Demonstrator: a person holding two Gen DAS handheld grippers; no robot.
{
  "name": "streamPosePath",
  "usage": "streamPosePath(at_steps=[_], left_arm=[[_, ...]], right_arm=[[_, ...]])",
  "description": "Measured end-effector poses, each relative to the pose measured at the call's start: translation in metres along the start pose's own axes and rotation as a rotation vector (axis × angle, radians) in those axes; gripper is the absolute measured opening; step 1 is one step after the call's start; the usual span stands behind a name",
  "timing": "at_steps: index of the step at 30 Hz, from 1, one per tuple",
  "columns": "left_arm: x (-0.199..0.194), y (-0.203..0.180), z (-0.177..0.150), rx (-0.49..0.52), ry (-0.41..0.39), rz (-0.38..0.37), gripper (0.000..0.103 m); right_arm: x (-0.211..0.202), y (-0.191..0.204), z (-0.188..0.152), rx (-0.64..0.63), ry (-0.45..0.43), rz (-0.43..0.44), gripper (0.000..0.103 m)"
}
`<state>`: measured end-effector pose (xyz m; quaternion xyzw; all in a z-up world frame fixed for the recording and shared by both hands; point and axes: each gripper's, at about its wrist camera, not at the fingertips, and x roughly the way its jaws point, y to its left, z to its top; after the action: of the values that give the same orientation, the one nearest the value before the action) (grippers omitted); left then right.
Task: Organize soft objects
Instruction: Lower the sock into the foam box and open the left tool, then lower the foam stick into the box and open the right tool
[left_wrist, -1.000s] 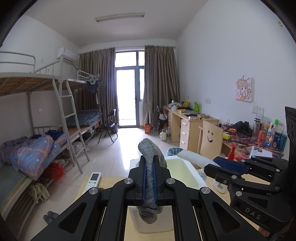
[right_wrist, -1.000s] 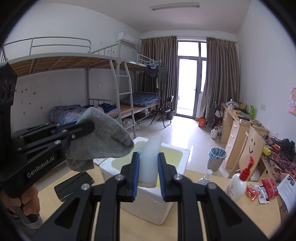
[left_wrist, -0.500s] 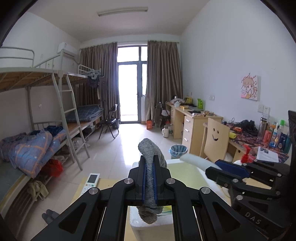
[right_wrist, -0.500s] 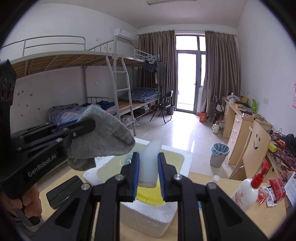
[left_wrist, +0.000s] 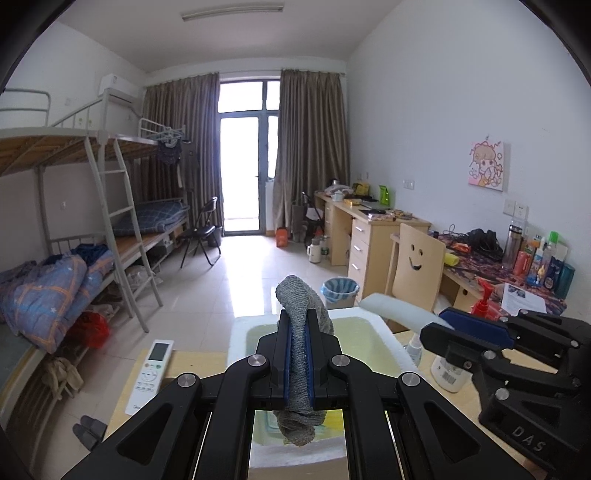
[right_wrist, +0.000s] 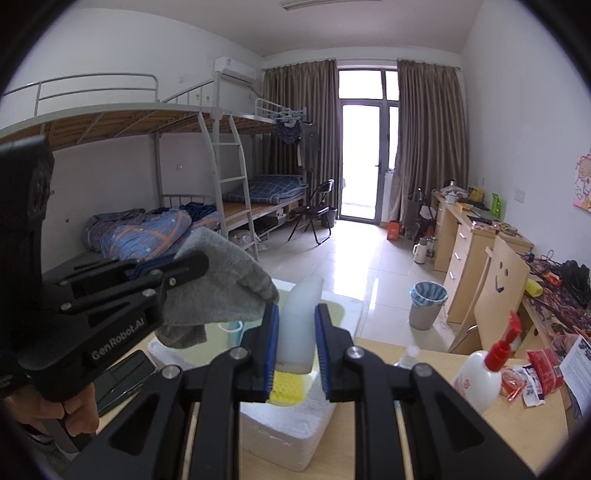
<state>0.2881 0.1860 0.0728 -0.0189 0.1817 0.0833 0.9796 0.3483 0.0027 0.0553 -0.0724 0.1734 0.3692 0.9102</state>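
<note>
Dormitory room: bunk beds (left_wrist: 92, 206), desks (left_wrist: 373, 225)

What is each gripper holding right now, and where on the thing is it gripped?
The left gripper is shut on a grey knitted sock across its middle. The right gripper is shut on a pale white foam piece near its lower end.

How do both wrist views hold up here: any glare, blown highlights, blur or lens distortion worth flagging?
Left wrist view: balcony door blown out, glare streak on the floor, walls bowed by the fisheye, grey sock sharp. Right wrist view: same overexposed door, dark vignette in the corners, white foam piece crisp, no motion blur.
</note>
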Motion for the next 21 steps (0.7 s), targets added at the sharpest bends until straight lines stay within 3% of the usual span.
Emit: streamPosePath(at_steps=[10,11,13,14,15,21], left_arm=[[0.015,-0.013,-0.003,0.028,0.038,-0.038,0.007],[0.015,-0.013,-0.003,0.029,0.042,-0.038,0.014],[0.017,-0.015,-0.004,0.042,0.051,-0.042,0.044],[0.018,-0.015,-0.003,0.046,0.056,-0.044,0.072],[0.018,-0.014,-0.003,0.041,0.052,-0.045,0.088],[0.004,-0.009,-0.002,0.024,-0.021,0.000,0.099]], right_arm=[[-0.003,0.000,0.000,0.016,-0.005,-0.018,0.023],[-0.003,0.000,0.000,0.017,-0.006,-0.018,0.023],[-0.002,0.000,0.001,0.017,-0.007,-0.019,0.023],[-0.002,-0.001,0.001,0.018,-0.007,-0.019,0.023],[-0.002,-0.001,0.001,0.017,-0.006,-0.018,0.023],[-0.003,-0.003,0.001,0.021,-0.005,-0.016,0.023]])
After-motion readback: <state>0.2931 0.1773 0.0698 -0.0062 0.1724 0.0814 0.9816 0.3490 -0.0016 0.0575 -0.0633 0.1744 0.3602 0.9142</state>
